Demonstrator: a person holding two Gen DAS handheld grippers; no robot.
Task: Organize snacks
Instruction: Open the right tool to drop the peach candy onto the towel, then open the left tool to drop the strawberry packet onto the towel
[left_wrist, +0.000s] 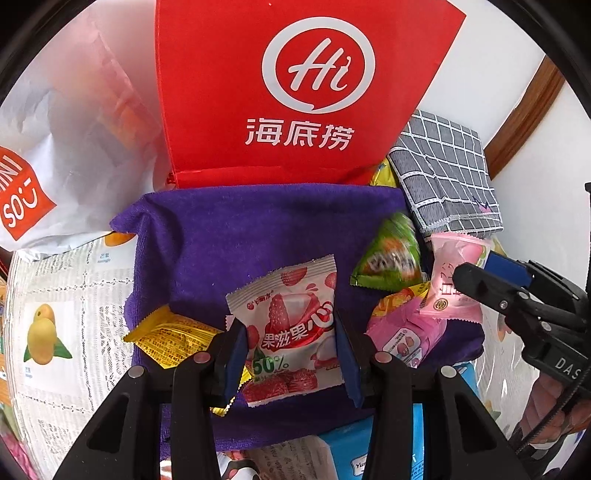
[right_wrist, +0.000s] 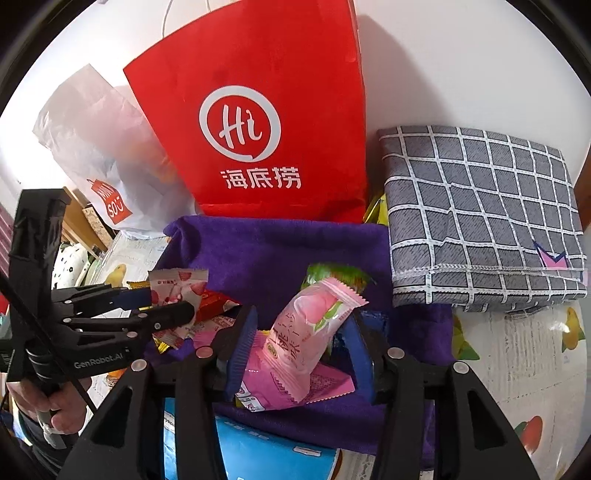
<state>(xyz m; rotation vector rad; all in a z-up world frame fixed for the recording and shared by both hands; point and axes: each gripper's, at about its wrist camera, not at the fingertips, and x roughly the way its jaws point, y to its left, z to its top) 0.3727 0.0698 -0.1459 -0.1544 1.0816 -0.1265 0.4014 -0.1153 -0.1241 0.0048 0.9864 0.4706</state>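
Purple towel (left_wrist: 258, 229) spread on the bench, newspaper-print cover (left_wrist: 62, 332) under it; snacks scattered on the towel.

Left tongs (left_wrist: 291, 354): narrow, pads pressed on both side edges of a white strawberry packet (left_wrist: 291, 325), held over the towel's near half.

Yellow packet (left_wrist: 173, 339): on the towel, just left of the strawberry packet, partly under the left tongs.

Right tongs (right_wrist: 299, 350): partly spread, pink peach packet (right_wrist: 310, 332) standing tilted between the pads; cannot tell whether the pads press it.

Darker pink packet (right_wrist: 317, 387): flat on the towel under the peach packet.

Green packet (left_wrist: 388, 258): blurred, at the towel's right side, just behind the peach packet.

Red paper bag (right_wrist: 258, 122): upright at the towel's far edge, white plastic bag (right_wrist: 96, 147) beside it.

Grey checked cloth (right_wrist: 480, 218): folded, right of the towel
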